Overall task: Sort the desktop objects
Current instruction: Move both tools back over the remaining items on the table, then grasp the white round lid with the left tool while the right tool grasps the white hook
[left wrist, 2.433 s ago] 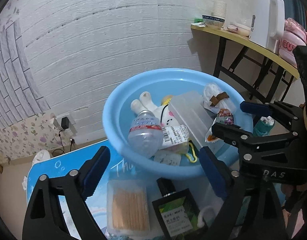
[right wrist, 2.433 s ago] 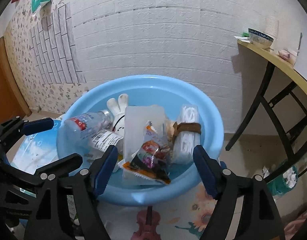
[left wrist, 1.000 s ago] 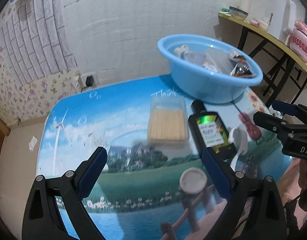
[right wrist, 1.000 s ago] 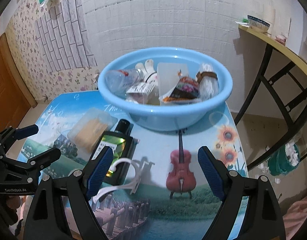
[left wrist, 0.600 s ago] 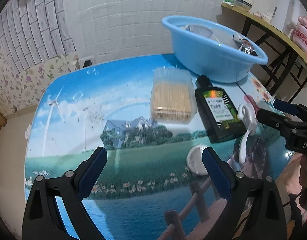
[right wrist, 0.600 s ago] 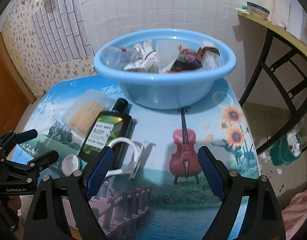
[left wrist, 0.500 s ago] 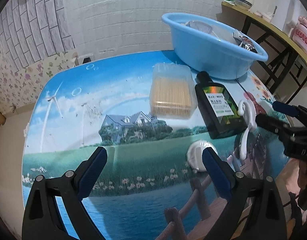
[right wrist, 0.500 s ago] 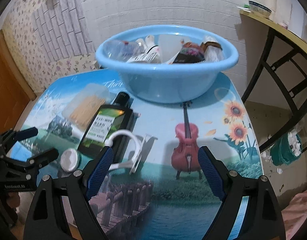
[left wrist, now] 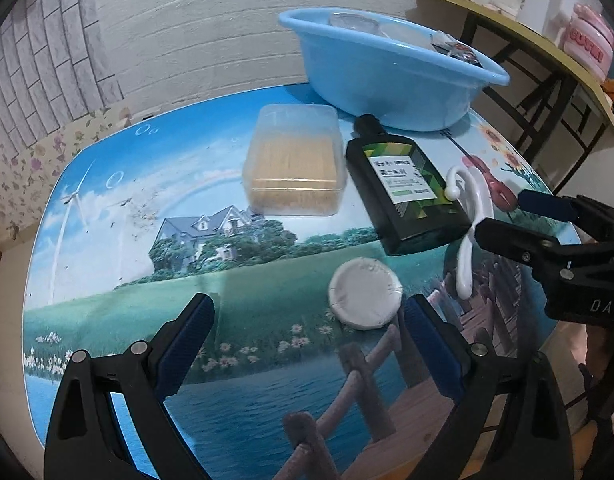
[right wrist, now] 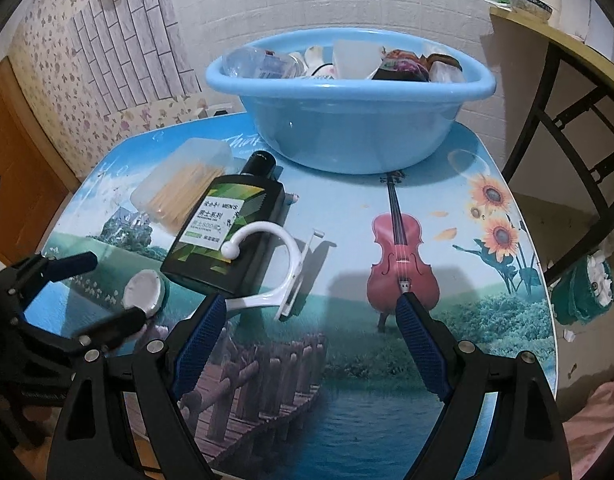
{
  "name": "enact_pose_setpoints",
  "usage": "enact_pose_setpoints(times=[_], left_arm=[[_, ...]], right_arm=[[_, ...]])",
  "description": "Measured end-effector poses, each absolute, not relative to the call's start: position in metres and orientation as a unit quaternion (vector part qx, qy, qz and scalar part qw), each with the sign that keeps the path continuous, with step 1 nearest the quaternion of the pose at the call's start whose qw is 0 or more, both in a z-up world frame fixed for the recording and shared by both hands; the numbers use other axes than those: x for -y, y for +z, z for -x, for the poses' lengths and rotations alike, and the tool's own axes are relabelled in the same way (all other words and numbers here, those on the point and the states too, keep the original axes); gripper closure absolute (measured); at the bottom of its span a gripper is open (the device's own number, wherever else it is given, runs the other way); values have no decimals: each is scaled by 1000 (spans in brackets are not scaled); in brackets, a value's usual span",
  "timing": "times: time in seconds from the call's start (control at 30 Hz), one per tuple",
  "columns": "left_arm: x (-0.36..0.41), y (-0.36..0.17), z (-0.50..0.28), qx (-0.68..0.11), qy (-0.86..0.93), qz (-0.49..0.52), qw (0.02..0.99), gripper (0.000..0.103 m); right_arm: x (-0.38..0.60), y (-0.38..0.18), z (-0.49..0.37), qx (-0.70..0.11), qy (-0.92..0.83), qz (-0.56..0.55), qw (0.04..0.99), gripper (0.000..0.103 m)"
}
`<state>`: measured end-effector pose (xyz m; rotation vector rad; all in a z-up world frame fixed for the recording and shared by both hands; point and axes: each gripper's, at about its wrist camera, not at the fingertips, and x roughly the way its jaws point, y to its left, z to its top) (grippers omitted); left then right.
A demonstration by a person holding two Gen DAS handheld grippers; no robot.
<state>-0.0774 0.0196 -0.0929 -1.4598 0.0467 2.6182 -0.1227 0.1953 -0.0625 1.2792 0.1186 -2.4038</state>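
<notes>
Both the left gripper (left wrist: 307,344) and the right gripper (right wrist: 311,340) hang with jaws spread and empty. Just past them on the tabletop (left wrist: 119,248), four things await sorting: white lid (left wrist: 365,294), hook (right wrist: 275,264), dark bottle (right wrist: 223,236), toothpick box (left wrist: 293,164). Farther off, the basin (right wrist: 347,128) already holds a heap, its rim hiding most of it.

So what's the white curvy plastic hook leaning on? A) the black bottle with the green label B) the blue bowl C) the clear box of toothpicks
A: the white curved plastic hook arches over the flat black bottle with the green label, its ball tip resting on it.
</notes>
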Motion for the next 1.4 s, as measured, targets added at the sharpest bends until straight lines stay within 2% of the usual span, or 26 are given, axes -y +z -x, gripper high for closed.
enact_pose_setpoints(times=[0.17,0.27,0.37,0.43,0.5,0.9,0.93,0.97,1.03,1.23,1.3,1.4], left_arm=[[-27,-97,80,-31,871,485,71,8],[-29,-96,81,-33,875,477,75,13],[-29,-93,79,-36,881,466,77,33],[-30,-90,78,-39,883,460,82,59],[-30,-90,77,-41,884,458,83,66],[-19,-90,75,-32,884,461,66,66],[-18,-90,75,-31,884,461,65,66],[-18,-90,75,-31,884,461,63,66],[-18,-90,75,-32,884,462,61,66],[-18,-90,75,-33,884,463,57,66],[-18,-90,74,-34,884,464,56,66],[-19,-90,73,-35,883,465,54,66]], right_arm=[[-189,-64,121,-40,-860,-457,223,21],[-184,-63,118,-45,-859,-451,238,21],[-178,-64,116,-54,-858,-449,241,20],[-175,-67,117,-54,-855,-457,239,20],[-172,-71,117,-55,-853,-461,237,20],[-158,-76,115,-66,-858,-457,224,21],[-158,-75,114,-70,-859,-454,225,27],[-157,-75,113,-76,-861,-451,225,39],[-158,-74,113,-84,-862,-448,223,49],[-169,-71,112,-72,-858,-453,232,63],[-170,-71,111,-77,-858,-453,232,78],[-176,-70,112,-72,-857,-455,231,81]])
